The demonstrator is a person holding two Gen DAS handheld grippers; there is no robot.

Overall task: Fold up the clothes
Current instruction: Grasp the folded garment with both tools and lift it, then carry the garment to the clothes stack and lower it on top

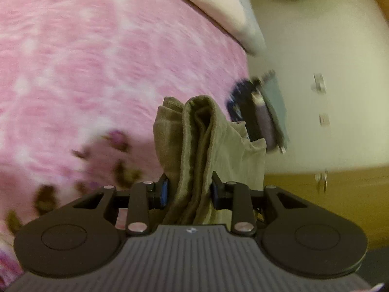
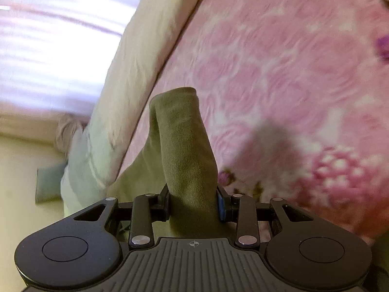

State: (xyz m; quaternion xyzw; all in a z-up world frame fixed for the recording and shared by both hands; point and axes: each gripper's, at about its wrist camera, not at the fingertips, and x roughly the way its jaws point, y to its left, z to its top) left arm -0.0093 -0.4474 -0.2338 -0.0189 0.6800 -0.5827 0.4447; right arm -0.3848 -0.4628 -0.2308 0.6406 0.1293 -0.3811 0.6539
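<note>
An olive-green garment (image 1: 194,146) is bunched in thick folds between the jaws of my left gripper (image 1: 189,192), which is shut on it and holds it above a pink flowered bedspread (image 1: 97,73). My right gripper (image 2: 193,204) is shut on another part of the same olive garment (image 2: 182,146), which stands up in a fold ahead of the fingers, over the pink bedspread (image 2: 291,73). The rest of the garment is hidden below both grippers.
A cream pillow (image 1: 218,4) lies at the bed's edge; it also shows in the right wrist view (image 2: 136,73). Beyond the bed is a pale floor (image 1: 328,60) with dark and grey objects (image 1: 262,112). A bright curtained window (image 2: 48,36) is at the left.
</note>
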